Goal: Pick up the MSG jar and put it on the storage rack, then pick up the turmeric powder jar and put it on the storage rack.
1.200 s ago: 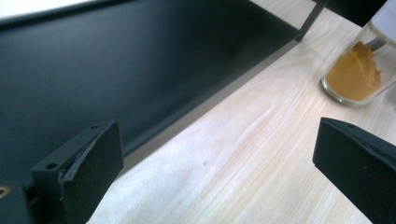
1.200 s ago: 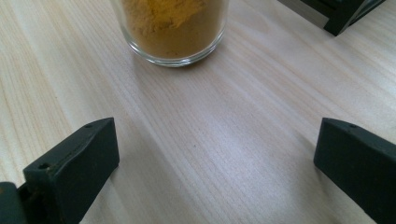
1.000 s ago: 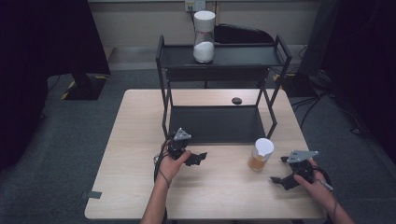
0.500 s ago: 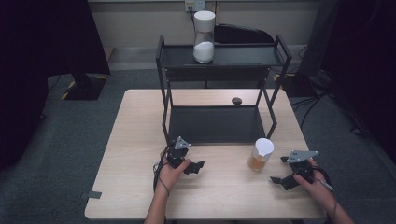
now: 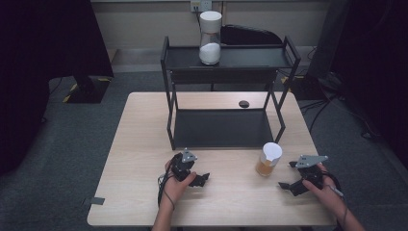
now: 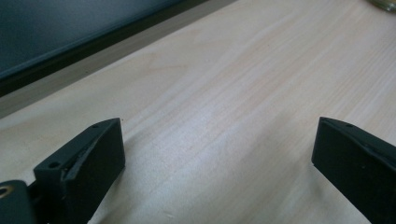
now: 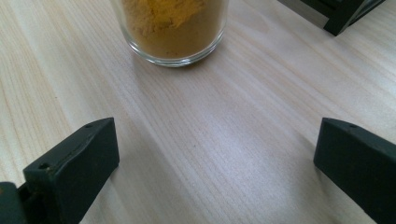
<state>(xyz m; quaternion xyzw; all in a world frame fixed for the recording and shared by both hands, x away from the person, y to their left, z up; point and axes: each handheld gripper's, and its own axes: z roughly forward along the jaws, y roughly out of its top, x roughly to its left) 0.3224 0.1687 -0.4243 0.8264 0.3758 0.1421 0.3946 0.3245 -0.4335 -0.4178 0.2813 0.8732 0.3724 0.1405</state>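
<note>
No legible text, label, brand, number or sign appears on any surface: the jar ahead of the right gripper carries no readable marking, nor does the rack beyond.

On the wooden table a black two-tier rack carries a white-lidded jar of white powder. The left gripper and right gripper flank a jar of orange powder.

Lab: dark curtains, cabled floor
</note>
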